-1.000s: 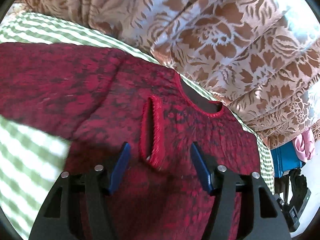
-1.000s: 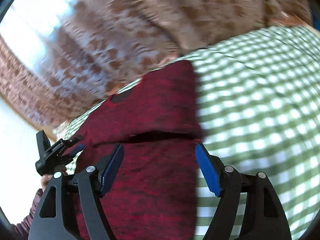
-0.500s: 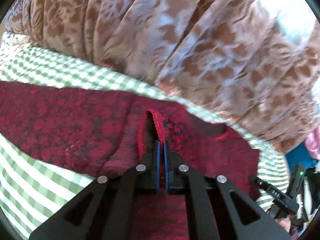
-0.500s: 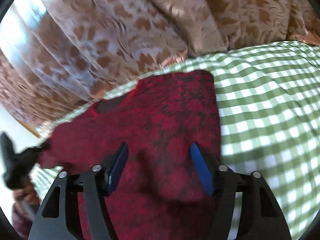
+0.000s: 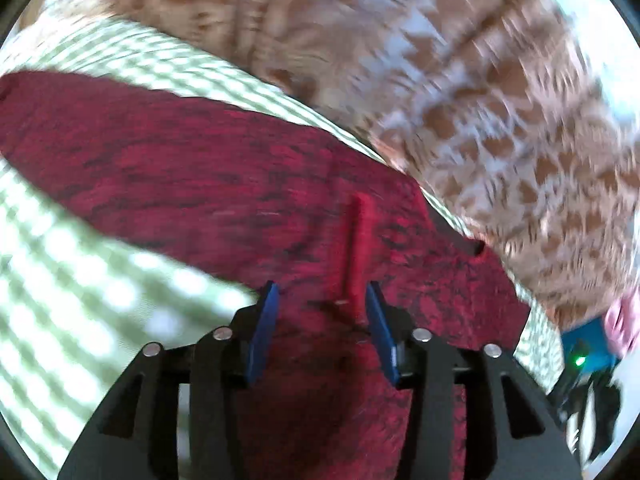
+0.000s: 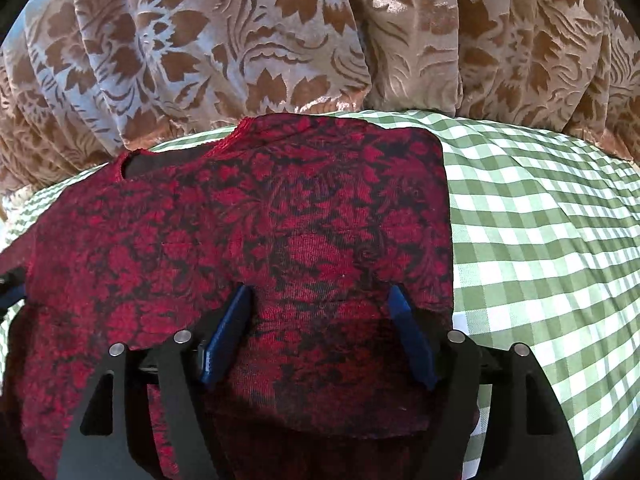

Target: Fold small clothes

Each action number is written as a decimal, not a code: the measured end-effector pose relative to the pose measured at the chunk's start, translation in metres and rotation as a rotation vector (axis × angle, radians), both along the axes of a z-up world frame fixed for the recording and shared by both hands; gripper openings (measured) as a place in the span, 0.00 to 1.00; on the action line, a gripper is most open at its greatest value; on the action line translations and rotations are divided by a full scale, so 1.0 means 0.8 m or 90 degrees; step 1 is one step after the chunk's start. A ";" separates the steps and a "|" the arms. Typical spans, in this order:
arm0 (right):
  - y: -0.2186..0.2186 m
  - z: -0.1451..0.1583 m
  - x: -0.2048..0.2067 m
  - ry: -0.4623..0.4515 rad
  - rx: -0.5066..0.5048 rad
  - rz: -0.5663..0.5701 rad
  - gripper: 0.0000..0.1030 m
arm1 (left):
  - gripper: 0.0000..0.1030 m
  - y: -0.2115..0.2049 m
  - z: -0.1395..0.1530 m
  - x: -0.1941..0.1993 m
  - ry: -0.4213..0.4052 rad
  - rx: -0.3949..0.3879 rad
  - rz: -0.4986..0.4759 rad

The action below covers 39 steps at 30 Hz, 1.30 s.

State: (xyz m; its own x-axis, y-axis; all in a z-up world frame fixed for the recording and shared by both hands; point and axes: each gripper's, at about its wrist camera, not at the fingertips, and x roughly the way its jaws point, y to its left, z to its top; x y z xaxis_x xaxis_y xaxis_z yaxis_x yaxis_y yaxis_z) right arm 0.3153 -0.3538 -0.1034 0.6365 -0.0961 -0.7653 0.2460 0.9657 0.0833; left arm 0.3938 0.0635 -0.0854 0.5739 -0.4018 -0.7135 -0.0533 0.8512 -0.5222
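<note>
A dark red top with a black floral pattern point(image 6: 304, 216) lies flat on the checked cloth, its neckline point(image 6: 168, 160) toward the curtain and its right side folded to a straight edge. My right gripper point(image 6: 320, 300) hovers low over the top's middle. Its jaws are opening, the fabric under them and the pads not pressing. In the blurred left wrist view the top point(image 5: 192, 168) stretches off to the left. My left gripper point(image 5: 322, 304) is opening over the bright red armhole trim point(image 5: 356, 248), which lies between the pads, loose.
A green-and-white checked cloth point(image 6: 540, 240) covers the surface under the top. A brown and pale floral curtain point(image 6: 280, 40) hangs close behind it. In the left wrist view, blue and pink items point(image 5: 600, 332) and a black device with a green light point(image 5: 578, 360) sit at the lower right.
The left gripper closed on the armhole trim, pulled it along, and has now opened and let it go. The right gripper swung over the top and settled lower above its folded right side.
</note>
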 end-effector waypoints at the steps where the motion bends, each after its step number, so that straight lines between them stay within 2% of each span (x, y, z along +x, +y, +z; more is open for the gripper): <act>1: 0.000 0.000 0.000 0.000 -0.002 0.000 0.69 | 0.46 0.018 0.001 -0.007 -0.002 -0.020 0.019; 4: 0.000 0.001 -0.001 0.000 -0.007 -0.001 0.70 | 0.54 0.093 0.002 -0.028 -0.008 -0.069 0.112; 8: 0.001 0.001 0.000 -0.001 -0.007 -0.001 0.70 | 0.54 0.211 -0.014 -0.053 0.015 -0.105 0.257; 11: 0.001 0.001 0.000 -0.001 -0.007 -0.001 0.70 | 0.54 0.272 -0.027 -0.061 0.026 -0.134 0.325; 14: 0.001 0.001 0.001 -0.001 -0.008 0.000 0.70 | 0.53 0.318 -0.038 -0.057 0.037 -0.168 0.375; 17: 0.001 0.002 0.001 -0.001 -0.011 0.000 0.70 | 0.53 0.342 -0.045 -0.041 0.043 -0.191 0.404; 19: 0.001 0.002 0.001 0.000 -0.014 0.000 0.70 | 0.53 0.341 -0.048 -0.026 0.049 -0.181 0.418; 23: 0.002 0.002 0.001 0.000 -0.018 0.000 0.70 | 0.52 0.351 -0.062 0.006 0.067 -0.187 0.440; 25: 0.002 0.002 0.001 0.000 -0.019 0.001 0.70 | 0.47 0.353 -0.063 0.017 0.070 -0.171 0.447; 27: 0.002 0.001 0.001 0.000 -0.019 0.001 0.71 | 0.46 0.356 -0.062 0.026 0.075 -0.168 0.450; 31: 0.002 0.001 0.002 0.001 -0.022 0.000 0.72 | 0.13 0.350 -0.051 0.047 0.080 -0.145 0.421; 33: 0.002 0.000 0.004 0.001 -0.023 0.001 0.72 | 0.11 0.338 -0.030 0.053 0.053 -0.114 0.399; 37: 0.002 0.000 0.004 0.000 -0.023 0.002 0.72 | 0.10 0.297 0.022 0.055 -0.007 -0.082 0.331; 39: 0.002 0.000 0.004 0.000 -0.023 0.002 0.72 | 0.10 0.257 0.062 0.048 -0.069 -0.072 0.275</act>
